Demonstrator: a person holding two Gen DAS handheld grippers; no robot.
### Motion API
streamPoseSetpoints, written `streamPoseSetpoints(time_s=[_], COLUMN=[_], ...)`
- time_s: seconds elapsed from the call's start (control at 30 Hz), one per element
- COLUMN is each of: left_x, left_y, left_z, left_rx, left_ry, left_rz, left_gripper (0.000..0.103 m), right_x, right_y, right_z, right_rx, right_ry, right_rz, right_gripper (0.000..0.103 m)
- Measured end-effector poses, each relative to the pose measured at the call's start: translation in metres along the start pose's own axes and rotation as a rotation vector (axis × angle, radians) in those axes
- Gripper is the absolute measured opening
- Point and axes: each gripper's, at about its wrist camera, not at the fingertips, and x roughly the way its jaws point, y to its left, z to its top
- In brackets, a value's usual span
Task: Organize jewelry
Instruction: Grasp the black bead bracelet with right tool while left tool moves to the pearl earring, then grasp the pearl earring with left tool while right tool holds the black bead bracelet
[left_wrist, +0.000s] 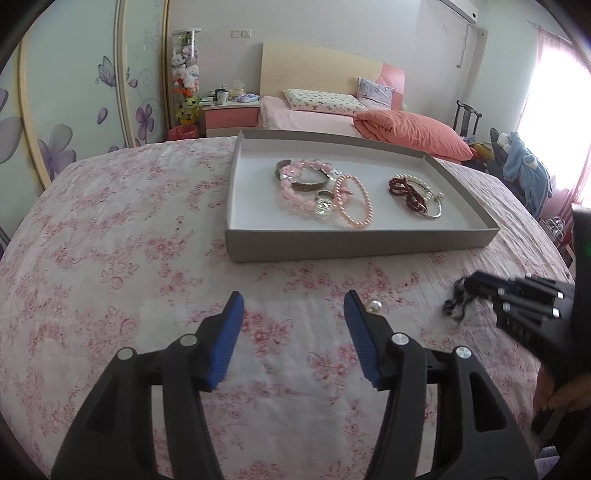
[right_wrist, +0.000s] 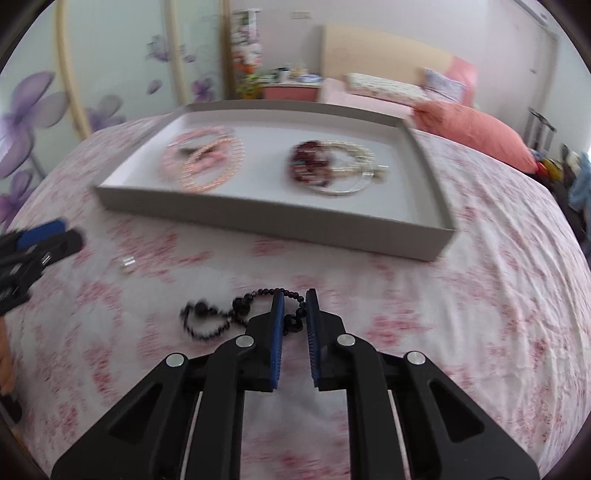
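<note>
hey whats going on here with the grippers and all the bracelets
A person with a gripper in each hand is sorting jewelry on a table with a pink floral cloth. The right gripper has its fingers nearly closed around a black bead string that mostly lies on the cloth. The left gripper is open and holds nothing; a loose pearl piece lies beside its right finger. Several bracelets already sit in the grey tray, pink ones on one side, dark red, pearl and silver ones on the other.

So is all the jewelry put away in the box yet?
Almost. Pink bead bracelets and a dark red and pearl pile already lie in the grey cardboard tray. The right gripper is closing on the black bead string. A loose pearl earring still waits on the cloth.
</note>
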Motion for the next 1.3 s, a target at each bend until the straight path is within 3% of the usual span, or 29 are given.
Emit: streamPoseSetpoints(time_s=[0.33, 0.6, 1.1, 1.3], left_x=[0.016, 0.033, 0.044, 0.043], left_y=[-0.035, -0.060, -0.068, -0.069], left_z=[-0.004, -0.003, 0.001, 0.000], left_rx=[0.079, 0.132, 0.094, 0.089], left_ry=[0.037, 0.063, 0.087, 0.086], left_rz=[-0.035, 0.023, 0.080, 0.085], left_gripper=[0.062, 0.061, 0.037, 0.035], right_x=[0.000, 0.000, 0.000, 0.000], right_y=[-0.015, -0.019, -0.020, -0.020], right_z=[-0.002, -0.002, -0.001, -0.001], right_rx=[0.038, 0.056, 0.062, 0.062], right_ry=[0.000, 0.002, 0.002, 0.002], right_rz=[-0.010, 0.006, 0.015, 0.015], right_gripper=[0.012, 0.012, 0.012, 0.012])
